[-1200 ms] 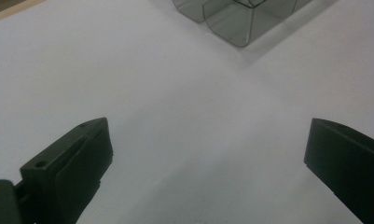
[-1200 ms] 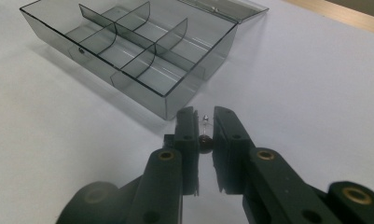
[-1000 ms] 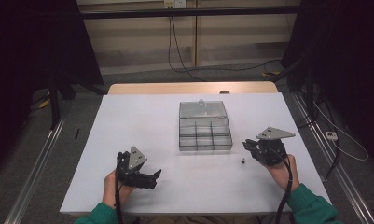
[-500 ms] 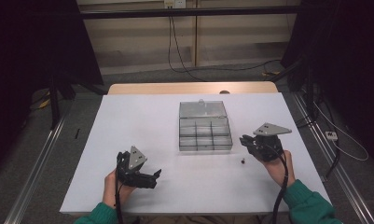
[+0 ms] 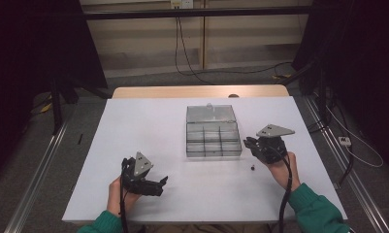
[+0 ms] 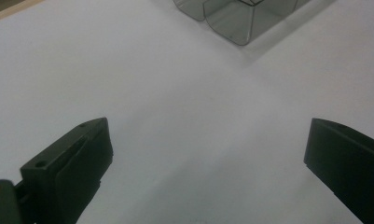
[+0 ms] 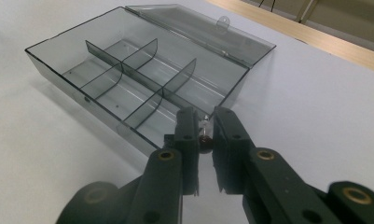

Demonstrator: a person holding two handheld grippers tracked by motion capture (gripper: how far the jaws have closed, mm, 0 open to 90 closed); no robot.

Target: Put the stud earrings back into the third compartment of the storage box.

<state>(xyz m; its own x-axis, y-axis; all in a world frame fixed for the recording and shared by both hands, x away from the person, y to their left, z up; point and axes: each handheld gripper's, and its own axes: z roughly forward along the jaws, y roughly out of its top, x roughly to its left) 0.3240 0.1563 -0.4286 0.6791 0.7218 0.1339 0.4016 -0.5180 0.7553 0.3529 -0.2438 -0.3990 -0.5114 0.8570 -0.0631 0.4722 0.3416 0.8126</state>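
Organizer box point(image 5: 213, 140) sits mid-tabletop point(image 5: 148, 126) in the high view: clear smoky plastic, lid point(image 5: 210, 113) flipped open toward the far edge, base split into a grid of compartments. Contents can't be read from up here. Small dark screw point(image 5: 252, 168) lies loose on the tabletop just off the box's near-right corner. Left tongs point(image 5: 159, 183) sit low over the near-left of the tabletop, well apart from the box, jaws spread and pointing right, left hand point(image 5: 117, 194) behind them. Right tongs point(image 5: 250, 144) are held just beside the box's right wall, pointing at it, right hand point(image 5: 279, 167) gripping from below with a green sleeve point(image 5: 313, 211) at the frame bottom.

Left gripper view: jaws wide apart, released, bare white tabletop between them. Corner of the box point(image 6: 243, 18) shows at the top edge, far from the tips.

Right gripper view: right tongs point(image 7: 205, 133) are clenched on a small screw point(image 7: 204, 135), dark head pinched between the pads, shiny shank pointing up. Tips hover near the closest corner of the box point(image 7: 128, 84). All visible compartments look empty; curved dividers stand upright. Lid point(image 7: 203, 30) lies open flat behind the base, small latch tab at its far edge.
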